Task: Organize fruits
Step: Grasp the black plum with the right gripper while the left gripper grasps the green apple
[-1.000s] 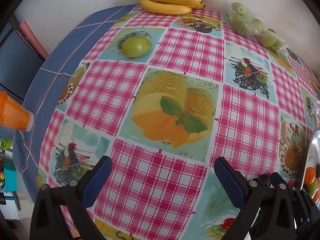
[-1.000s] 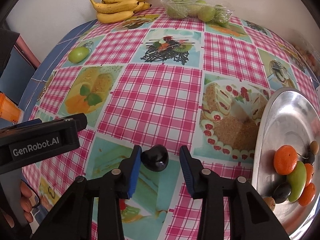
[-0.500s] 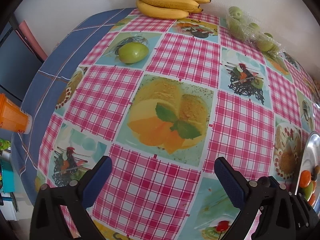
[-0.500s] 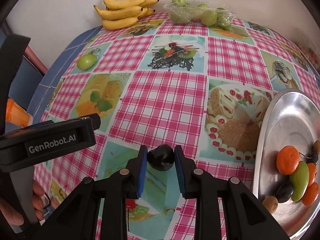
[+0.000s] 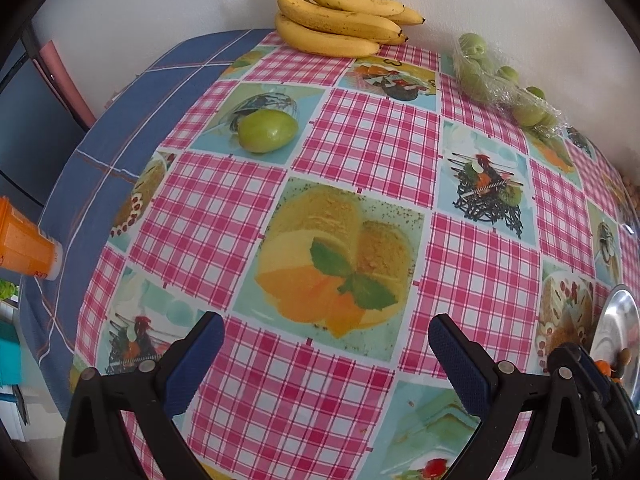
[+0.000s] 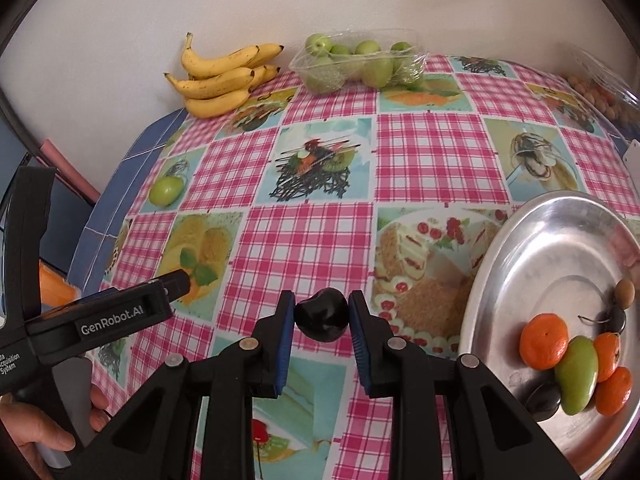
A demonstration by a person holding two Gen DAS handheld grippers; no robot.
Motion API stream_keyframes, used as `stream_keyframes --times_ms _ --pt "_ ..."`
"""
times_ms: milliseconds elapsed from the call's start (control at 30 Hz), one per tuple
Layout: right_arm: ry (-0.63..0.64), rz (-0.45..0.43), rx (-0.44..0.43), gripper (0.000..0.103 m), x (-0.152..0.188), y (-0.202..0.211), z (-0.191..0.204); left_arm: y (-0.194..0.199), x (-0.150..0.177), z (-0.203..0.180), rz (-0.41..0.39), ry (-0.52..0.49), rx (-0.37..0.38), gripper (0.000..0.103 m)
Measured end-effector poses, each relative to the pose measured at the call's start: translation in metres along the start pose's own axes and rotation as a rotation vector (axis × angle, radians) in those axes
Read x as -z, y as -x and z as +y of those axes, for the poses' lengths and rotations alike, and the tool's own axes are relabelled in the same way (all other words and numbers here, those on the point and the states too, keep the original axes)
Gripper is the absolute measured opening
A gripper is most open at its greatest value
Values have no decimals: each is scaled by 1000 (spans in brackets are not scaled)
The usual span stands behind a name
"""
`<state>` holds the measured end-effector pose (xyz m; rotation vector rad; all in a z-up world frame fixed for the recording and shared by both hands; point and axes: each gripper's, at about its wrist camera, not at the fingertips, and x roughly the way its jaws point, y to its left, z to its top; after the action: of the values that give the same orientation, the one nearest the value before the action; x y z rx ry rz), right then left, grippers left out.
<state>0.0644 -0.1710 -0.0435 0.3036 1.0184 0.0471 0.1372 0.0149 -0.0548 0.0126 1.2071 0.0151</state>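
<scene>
- Right gripper (image 6: 322,316) is clamped on a small dark glossy plum (image 6: 321,314), held between both blue pads just above the pink checked tablecloth (image 6: 436,160), left of the tray's near-left rim.
- Left gripper (image 5: 326,344) hangs with jaws spread wide and nothing between them, over the middle of the cloth.
- Round silver metal tray (image 6: 560,232) sits at the right edge of the table; it already carries orange mandarins (image 6: 543,342), a green mango-shaped fruit (image 6: 578,376), dark plums and a small brown fruit, bunched at its near-right side.
- Judged progress: partway. The held plum looks next for the tray.
- Left loose: one green round fruit (image 5: 267,131) near the far-left edge, the yellow banana bunch (image 5: 340,26) at the far edge against the wall, and a clear plastic punnet of green fruits (image 6: 356,64) beside it.
- Room: the tray's far and left parts are bare metal, so there is plenty of landing space; the cloth between plum and tray rim carries nothing.
- Risk: raised tray rim could catch the pads on a low approach.
- The blue left border drops off close beside the green fruit.
</scene>
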Motion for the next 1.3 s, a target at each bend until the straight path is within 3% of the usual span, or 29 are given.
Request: stream_keyframes --times_ms 400,867,933,1067,1167,1300 --pt "-12 -32 34 28 -24 -5 -12 -20 -44 32 -41 -68 -23 101" --pt "-42 -67 11 28 -71 -31 -20 -43 -110 56 -29 -43 25 83" --pt "-27 -67 16 28 -75 -35 -18 -48 -116 57 -28 -33 31 76" --pt "-16 -67 24 28 -80 -40 -19 -58 -126 56 -24 -36 44 75" --pt "-12 -74 26 28 -84 -41 -21 -64 -131 55 -25 -35 37 68" --pt "-1 -84 25 28 -88 -40 -19 -75 -133 54 -1 -28 45 66"
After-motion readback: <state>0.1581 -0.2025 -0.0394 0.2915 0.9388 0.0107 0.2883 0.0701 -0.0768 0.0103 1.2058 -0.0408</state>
